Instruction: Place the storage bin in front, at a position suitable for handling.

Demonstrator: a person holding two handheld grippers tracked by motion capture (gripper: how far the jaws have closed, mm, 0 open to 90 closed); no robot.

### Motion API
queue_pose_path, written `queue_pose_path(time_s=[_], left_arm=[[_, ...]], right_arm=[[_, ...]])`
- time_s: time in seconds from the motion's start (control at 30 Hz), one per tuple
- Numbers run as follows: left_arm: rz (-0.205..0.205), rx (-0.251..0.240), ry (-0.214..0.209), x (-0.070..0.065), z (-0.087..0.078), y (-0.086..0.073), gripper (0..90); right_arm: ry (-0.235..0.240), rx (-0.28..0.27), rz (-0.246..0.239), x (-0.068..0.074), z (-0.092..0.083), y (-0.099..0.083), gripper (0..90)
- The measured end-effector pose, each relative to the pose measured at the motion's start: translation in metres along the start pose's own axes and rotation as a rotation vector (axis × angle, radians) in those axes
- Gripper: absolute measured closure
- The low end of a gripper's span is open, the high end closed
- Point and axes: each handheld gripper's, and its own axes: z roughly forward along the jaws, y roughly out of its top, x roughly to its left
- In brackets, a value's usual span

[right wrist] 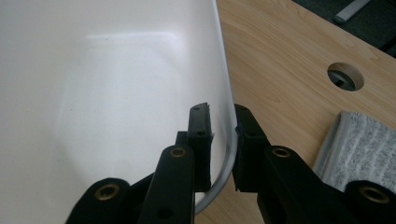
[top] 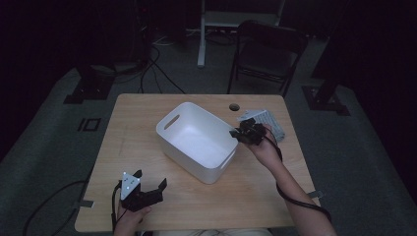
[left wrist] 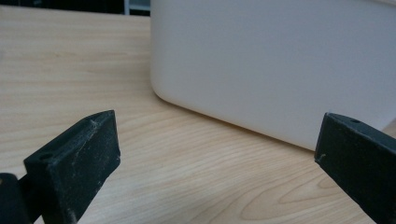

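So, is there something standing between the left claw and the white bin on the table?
Nothing visible does. The left claw stands open, and between it and the white bin's near wall lies bare wooden table. The right claw is shut on the bin's far rim.

Grey cloth (right wrist: 364,149) cut off at edge

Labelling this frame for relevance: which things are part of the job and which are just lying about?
In the job:
- white plastic bin with handle slots
- right tongs, shut on the bin's rim
- left tongs, open, resting near the bin

Lying about:
- grey folded cloth beside the bin
- black folding chair behind the light wooden table
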Motion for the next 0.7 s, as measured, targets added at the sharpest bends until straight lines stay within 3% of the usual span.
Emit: queue_pose_path(time_s=[0.2, 0.3, 0.43, 0.6, 0.7], left_arm=[[0.042, 0.033, 0.039, -0.003, 0.003, -0.002, 0.3], [0.053, 0.055, 0.025, -0.005, 0.005, -0.003, 0.3], [0.110, 0.066, 0.031, -0.008, 0.006, -0.004, 0.4], [0.094, 0.100, -0.016, -0.009, 0.009, -0.006, 0.4], [0.107, 0.132, -0.024, -0.011, 0.010, -0.007, 0.4]], right_arm=[[0.005, 0.000, -0.005, 0.001, -0.008, -0.007, 79.9], [0.009, 0.000, -0.005, 0.002, -0.011, -0.011, 79.8], [0.016, 0.002, -0.010, 0.003, -0.017, -0.016, 79.7], [0.024, 0.003, -0.010, 0.005, -0.023, -0.022, 79.6], [0.025, -0.002, -0.011, 0.007, -0.026, -0.026, 79.5]])
